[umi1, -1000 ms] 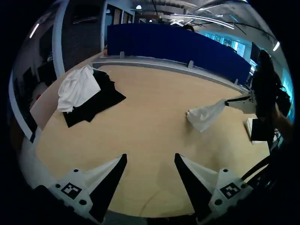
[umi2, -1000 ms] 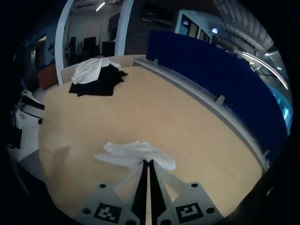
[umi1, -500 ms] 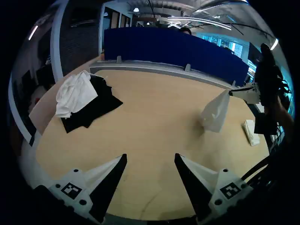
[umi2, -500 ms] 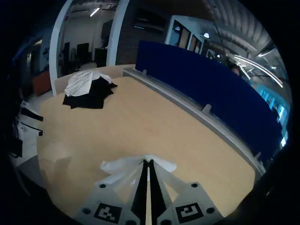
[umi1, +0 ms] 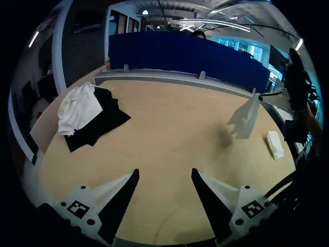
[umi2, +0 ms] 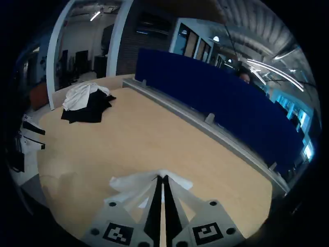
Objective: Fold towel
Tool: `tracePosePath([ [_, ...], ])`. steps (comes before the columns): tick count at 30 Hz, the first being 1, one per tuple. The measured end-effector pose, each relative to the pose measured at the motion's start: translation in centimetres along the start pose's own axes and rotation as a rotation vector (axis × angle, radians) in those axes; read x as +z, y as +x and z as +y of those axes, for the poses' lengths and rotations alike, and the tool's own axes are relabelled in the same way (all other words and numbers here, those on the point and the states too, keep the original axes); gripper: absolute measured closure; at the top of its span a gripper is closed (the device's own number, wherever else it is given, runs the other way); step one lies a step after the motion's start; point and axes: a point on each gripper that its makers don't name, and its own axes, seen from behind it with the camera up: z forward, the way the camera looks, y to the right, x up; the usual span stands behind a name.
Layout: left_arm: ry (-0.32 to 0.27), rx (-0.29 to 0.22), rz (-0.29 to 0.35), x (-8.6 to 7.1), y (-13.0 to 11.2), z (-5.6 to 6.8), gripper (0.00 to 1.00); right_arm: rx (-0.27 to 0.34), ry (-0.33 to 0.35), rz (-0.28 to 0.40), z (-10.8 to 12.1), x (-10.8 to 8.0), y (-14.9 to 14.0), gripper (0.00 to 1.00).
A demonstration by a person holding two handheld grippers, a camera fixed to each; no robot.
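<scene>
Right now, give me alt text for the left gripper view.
The right gripper, far right, holds a white towel hanging above a wooden table. The left gripper sits open and empty in the foreground. A white-and-black cloth pile lies at left, a folded white cloth at right.

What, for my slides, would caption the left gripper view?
Right gripper holds a white towel over the table; left gripper open.

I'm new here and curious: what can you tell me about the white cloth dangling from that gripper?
The towel is white, thin soft cloth, crumpled and unfolded. It hangs by one pinched end from the shut right gripper, drooping in loose folds above the table; its shadow lies apart, so it seems clear of the wood.
</scene>
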Motion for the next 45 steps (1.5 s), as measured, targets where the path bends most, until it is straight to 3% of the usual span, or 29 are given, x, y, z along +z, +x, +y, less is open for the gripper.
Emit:
tracePosePath([
  [27, -0.007, 0.052, -0.017, 1.5, 0.8, 1.5, 0.06, 0.084, -0.167, -0.061, 13.9, -6.7, -7.0, 0.97],
  [45, -0.021, 0.063, -0.028, 2.5, 1.4, 3.4, 0.06, 0.104, -0.243, -0.103, 20.0, -10.5, -10.9, 0.97],
])
